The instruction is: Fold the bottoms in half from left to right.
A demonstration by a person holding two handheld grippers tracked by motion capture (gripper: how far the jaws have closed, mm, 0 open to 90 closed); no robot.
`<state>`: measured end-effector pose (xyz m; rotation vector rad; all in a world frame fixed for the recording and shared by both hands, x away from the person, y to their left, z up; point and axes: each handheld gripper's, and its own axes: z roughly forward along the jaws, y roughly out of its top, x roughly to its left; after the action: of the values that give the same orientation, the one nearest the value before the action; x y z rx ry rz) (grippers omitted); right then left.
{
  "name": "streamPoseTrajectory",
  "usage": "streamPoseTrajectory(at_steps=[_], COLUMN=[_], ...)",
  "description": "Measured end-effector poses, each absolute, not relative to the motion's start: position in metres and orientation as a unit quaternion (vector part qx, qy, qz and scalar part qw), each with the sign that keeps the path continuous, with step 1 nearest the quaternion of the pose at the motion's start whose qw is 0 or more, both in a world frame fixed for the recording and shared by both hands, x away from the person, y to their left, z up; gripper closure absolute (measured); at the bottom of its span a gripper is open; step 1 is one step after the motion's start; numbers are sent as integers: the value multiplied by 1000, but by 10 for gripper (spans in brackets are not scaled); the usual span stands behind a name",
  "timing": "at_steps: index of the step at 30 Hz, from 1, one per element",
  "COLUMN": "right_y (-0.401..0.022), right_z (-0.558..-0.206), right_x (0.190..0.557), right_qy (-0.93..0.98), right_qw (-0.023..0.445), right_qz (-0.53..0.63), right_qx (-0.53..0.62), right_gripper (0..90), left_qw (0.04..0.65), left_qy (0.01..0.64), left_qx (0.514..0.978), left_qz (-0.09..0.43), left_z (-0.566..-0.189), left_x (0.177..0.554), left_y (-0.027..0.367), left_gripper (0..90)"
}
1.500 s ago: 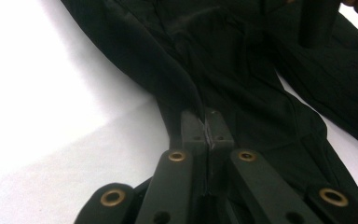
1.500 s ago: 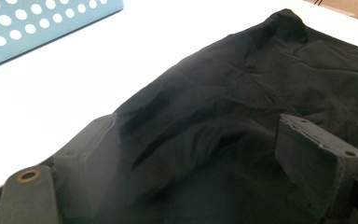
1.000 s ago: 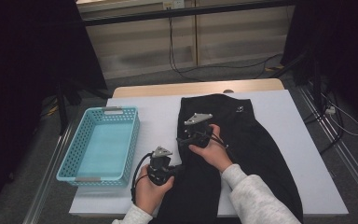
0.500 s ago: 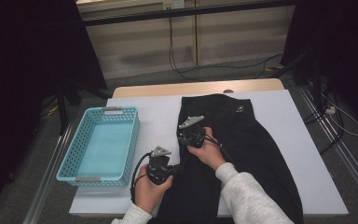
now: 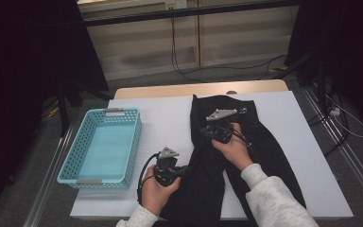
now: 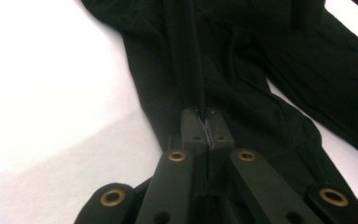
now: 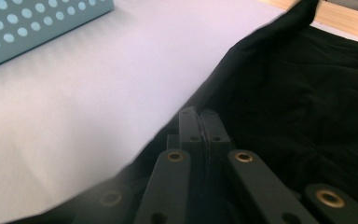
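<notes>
Left of the left tongs (image 5: pixel 182 171) sits a basket (image 5: pixel 123 163) of pale blue plastic, its walls pierced with round holes, its shape a shallow rectangle with stiff rims. It rests on the worktop (image 5: pixel 165 118), whose white cover is smooth and matte.

The left tongs are clenched on the near left edge of the black trousers (image 5: pixel 264 146); in the left gripper view a raised pleat of cloth (image 6: pixel 189 70) runs straight up out of the pressed jaws. The trousers lie just right of these tongs and spread away under both hands, waist toward the far edge, legs running toward the person.

The right tongs (image 5: pixel 207 132), farther up the same left edge, have just been closing, and in the right gripper view their jaws meet on the hem of the cloth (image 7: pixel 223 88), so they too grasp the trousers.

The fabric looks thin, soft and limp, likely light, and it creases readily. It should drape and sag between two holds, and may slip from a shallow pinch, so a bite on a seam or a doubled edge seems safest. Its dull weave shows no sheen.
</notes>
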<state>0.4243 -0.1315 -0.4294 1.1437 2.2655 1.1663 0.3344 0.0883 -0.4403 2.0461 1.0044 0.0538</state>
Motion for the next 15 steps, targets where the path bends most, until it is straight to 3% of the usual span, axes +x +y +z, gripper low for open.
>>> streamPoseTrajectory(at_steps=[15], right_y=[-144], right_z=[-446], right_x=[413], right_qy=[802], right_qw=[165], right_qz=[401], right_qx=[411], right_gripper=[889], left_qw=[412], left_qy=[397], left_qx=[820], left_qz=[14], left_z=[-442], left_x=[333], left_y=[87], left_gripper=[896])
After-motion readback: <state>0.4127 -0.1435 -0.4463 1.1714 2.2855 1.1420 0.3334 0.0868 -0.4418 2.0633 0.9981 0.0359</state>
